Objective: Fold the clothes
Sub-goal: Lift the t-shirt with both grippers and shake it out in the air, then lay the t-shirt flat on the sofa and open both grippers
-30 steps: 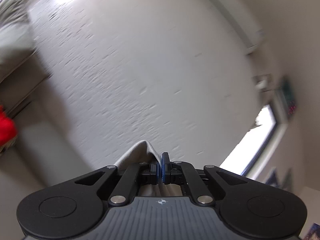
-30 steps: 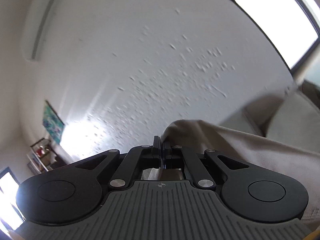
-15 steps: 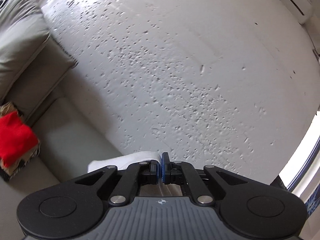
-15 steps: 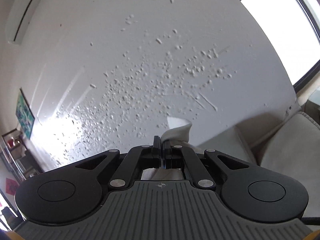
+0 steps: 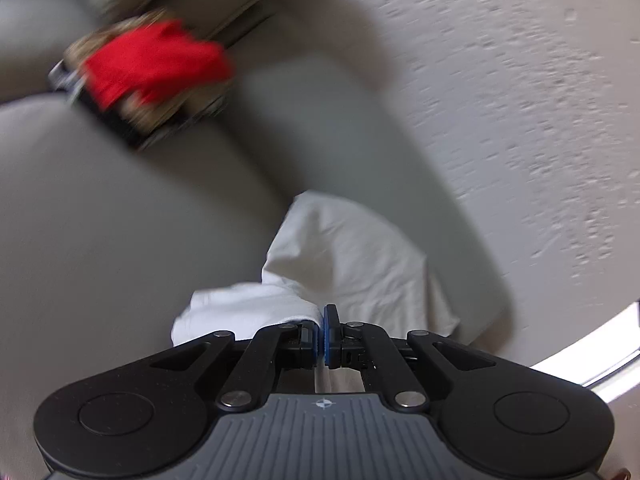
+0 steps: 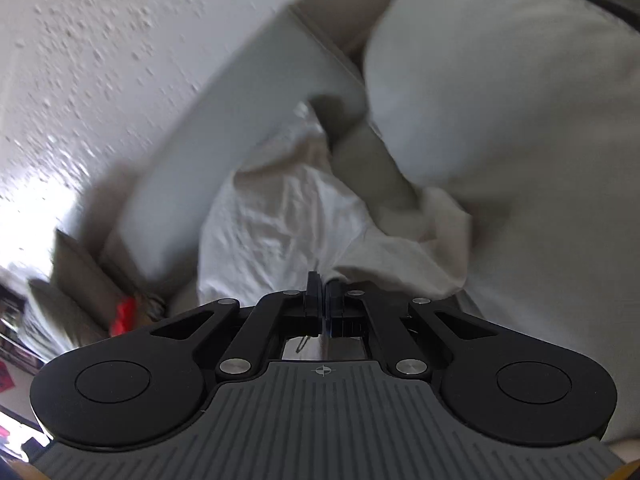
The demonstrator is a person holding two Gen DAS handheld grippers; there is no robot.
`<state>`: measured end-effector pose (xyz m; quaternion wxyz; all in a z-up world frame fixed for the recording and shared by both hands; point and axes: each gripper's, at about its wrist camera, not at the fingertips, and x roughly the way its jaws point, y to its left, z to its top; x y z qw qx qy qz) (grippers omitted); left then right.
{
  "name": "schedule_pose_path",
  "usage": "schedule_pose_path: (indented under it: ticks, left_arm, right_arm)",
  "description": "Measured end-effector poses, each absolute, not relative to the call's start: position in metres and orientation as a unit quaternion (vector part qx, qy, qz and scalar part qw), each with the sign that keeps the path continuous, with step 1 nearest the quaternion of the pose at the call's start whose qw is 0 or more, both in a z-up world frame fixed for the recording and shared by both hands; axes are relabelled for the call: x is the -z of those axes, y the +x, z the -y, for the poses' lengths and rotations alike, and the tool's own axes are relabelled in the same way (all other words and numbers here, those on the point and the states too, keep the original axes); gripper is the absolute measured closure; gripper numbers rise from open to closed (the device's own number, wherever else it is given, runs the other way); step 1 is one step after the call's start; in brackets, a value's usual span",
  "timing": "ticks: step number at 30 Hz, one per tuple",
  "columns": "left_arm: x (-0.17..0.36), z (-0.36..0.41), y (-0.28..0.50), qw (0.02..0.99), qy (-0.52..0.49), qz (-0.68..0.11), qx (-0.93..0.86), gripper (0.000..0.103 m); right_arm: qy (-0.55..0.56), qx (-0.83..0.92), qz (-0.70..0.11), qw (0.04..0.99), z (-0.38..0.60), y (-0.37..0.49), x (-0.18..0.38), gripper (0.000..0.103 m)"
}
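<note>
A white garment [image 5: 352, 264] hangs from both grippers over a grey sofa [image 5: 120, 240]. My left gripper [image 5: 321, 336] is shut on a bunched edge of it, and the cloth spreads ahead and to the right of the jaws. In the right wrist view the same white garment [image 6: 280, 220] lies crumpled down onto the sofa seat [image 6: 540, 240], with my right gripper [image 6: 323, 296] shut on another edge of it. The cloth between the two grips is hidden below the gripper bodies.
A red folded cloth [image 5: 152, 64] lies on a patterned stack at the sofa's far left. A large grey cushion [image 6: 500, 80] leans at the right. The sofa back [image 6: 224, 128] runs along a white textured wall [image 5: 520, 100]. A bright window edge [image 5: 600, 364] shows at lower right.
Both grippers have come down steeply and tipped forward, from facing the wall and ceiling to facing the sofa. The white garment, held throughout, now drapes onto the seat.
</note>
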<state>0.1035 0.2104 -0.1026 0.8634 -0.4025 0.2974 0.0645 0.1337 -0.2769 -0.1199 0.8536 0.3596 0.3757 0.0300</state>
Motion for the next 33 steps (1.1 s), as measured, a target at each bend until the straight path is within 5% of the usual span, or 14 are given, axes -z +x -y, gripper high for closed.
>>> schedule_pose_path:
  ticks: [6,16,25,33]
  left_arm:
    - [0.139,-0.212,0.076,0.848,-0.384,-0.352,-0.100,0.103]
    - [0.062,-0.194,0.041,0.891,-0.304,-0.328,-0.080,0.103]
    - [0.083,-0.173,0.019,0.892,-0.213,-0.380,-0.122,0.102]
    - [0.115,-0.163,0.004,0.853,-0.129,-0.469,-0.192,0.088]
  right_arm:
    - [0.320,-0.004,-0.397,0.860,0.273,0.109,0.134,0.103]
    - [0.294,0.001,-0.388,0.873,0.290,0.060,0.088,0.103]
    - [0.230,0.017,-0.446,0.865,0.274,0.028,0.126,0.102]
    - [0.193,0.015,-0.473,0.860,0.277,0.010,0.121,0.060]
